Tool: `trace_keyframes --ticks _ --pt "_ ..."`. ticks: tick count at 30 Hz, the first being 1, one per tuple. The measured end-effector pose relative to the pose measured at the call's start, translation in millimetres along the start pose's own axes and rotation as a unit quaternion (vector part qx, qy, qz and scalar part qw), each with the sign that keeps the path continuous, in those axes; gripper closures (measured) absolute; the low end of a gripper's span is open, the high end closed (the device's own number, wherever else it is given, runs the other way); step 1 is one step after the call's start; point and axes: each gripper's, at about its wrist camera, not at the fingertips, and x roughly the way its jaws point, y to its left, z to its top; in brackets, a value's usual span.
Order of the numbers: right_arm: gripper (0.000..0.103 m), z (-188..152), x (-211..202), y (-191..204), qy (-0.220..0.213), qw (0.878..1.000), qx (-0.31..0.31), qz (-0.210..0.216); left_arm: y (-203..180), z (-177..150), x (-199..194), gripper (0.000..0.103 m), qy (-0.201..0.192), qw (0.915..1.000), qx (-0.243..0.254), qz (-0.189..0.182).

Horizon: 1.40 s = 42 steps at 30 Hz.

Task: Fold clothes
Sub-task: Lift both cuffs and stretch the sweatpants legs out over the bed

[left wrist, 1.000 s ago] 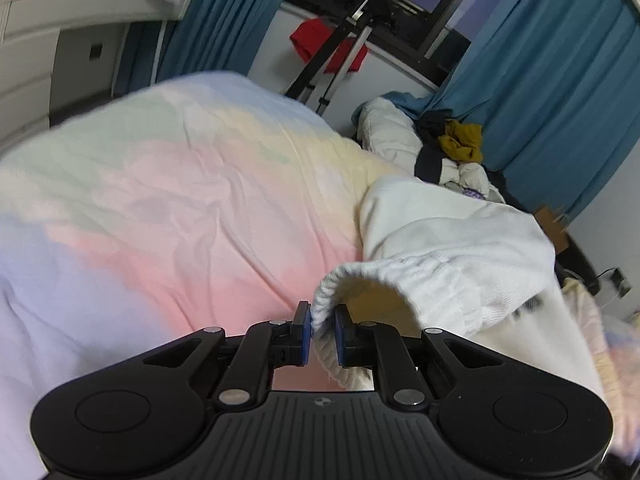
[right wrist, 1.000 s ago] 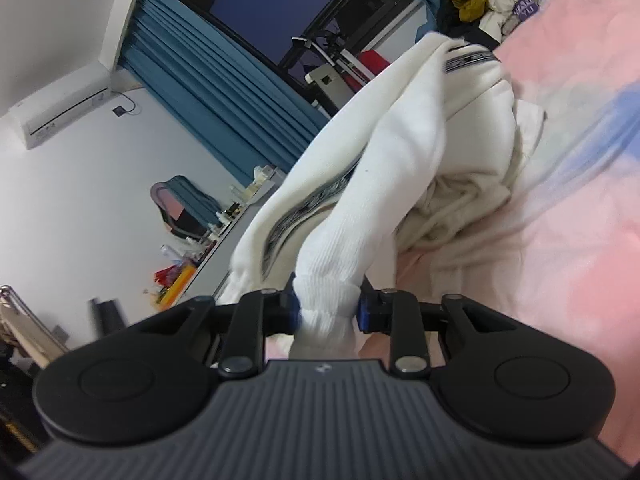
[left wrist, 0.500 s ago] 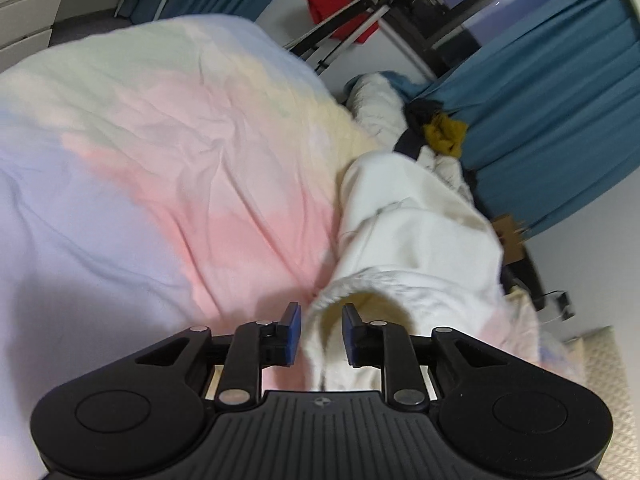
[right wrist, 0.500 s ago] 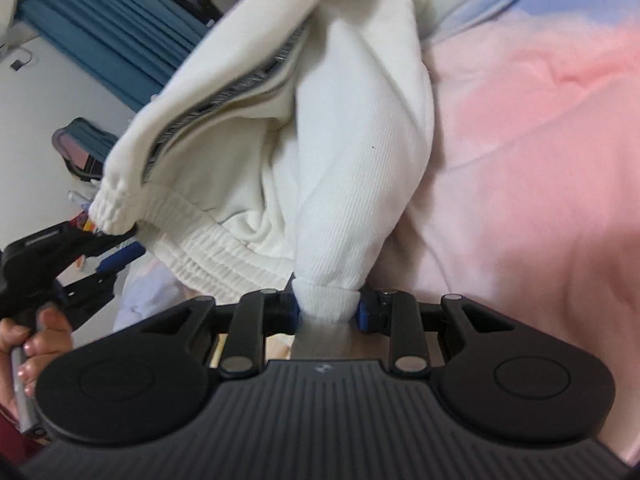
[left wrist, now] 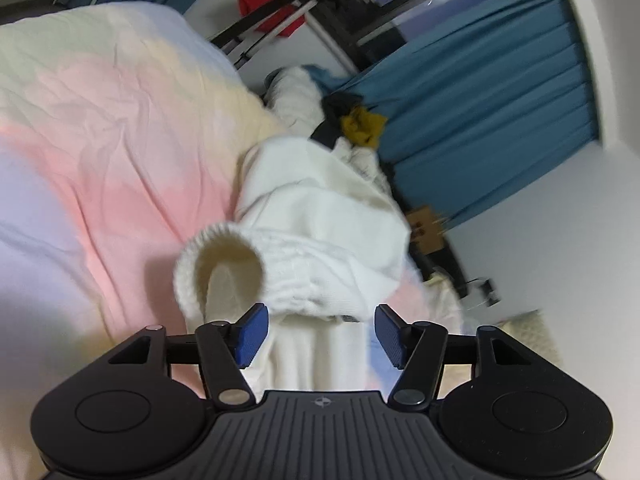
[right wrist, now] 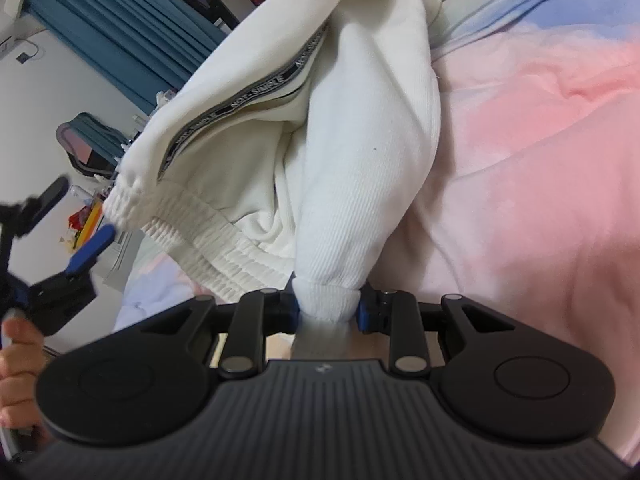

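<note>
A white garment with ribbed cuffs and a black lettered side stripe [right wrist: 360,128] hangs over the pastel bedspread [right wrist: 540,152]. My right gripper [right wrist: 327,307] is shut on a ribbed end of it and holds it up. My left gripper [left wrist: 320,338] is open, its blue pads apart, just behind the garment's elastic hem [left wrist: 312,280] and an open ribbed cuff [left wrist: 218,268]. It holds nothing. The left gripper also shows at the left edge of the right wrist view [right wrist: 72,232], apart from the hem.
A pile of other clothes [left wrist: 352,128] lies at the bed's far end by blue curtains [left wrist: 500,100]. A tripod and red item [left wrist: 264,24] stand by the window. A cardboard box [left wrist: 426,230] sits on the floor. A chair [right wrist: 86,148] stands beyond the bed.
My left gripper has opened and let go of the garment's hem, which now hangs loose in front of it. My right gripper keeps its hold and has lowered the garment toward the bed.
</note>
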Motion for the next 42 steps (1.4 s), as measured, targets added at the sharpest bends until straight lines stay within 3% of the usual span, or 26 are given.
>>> trace_keyframes --ticks 4,7,12,20,26,35,38,42 --pt "0.074 -2 -2 8 -0.002 1.000 -0.015 0.018 2 3 16 0.043 -0.002 0.9991 0.011 0.041" --pt "0.074 -3 -5 13 -0.005 0.999 -0.028 0.016 3 3 4 0.041 -0.015 0.9991 0.017 0.036" --pt "0.074 -2 -5 9 -0.001 1.000 -0.024 0.015 0 1 -14 0.037 -0.046 0.9934 0.038 0.098" --pt "0.074 1 -1 14 0.001 0.999 -0.027 0.021 6 16 19 0.036 -0.033 0.9971 0.030 0.062" --pt "0.074 1 8 13 0.007 0.999 -0.028 0.029 16 33 53 0.039 -0.024 0.9945 0.047 0.090" --pt "0.074 -4 5 12 0.007 0.999 -0.028 0.028 15 36 23 0.039 -0.062 0.9907 0.070 0.098" --pt "0.074 -4 7 11 0.007 0.999 -0.027 0.029 20 40 28 0.037 -0.050 0.9939 0.062 0.076" --pt "0.074 -2 10 9 0.005 0.999 -0.024 0.036 31 38 47 0.037 -0.001 0.9977 0.040 0.054"
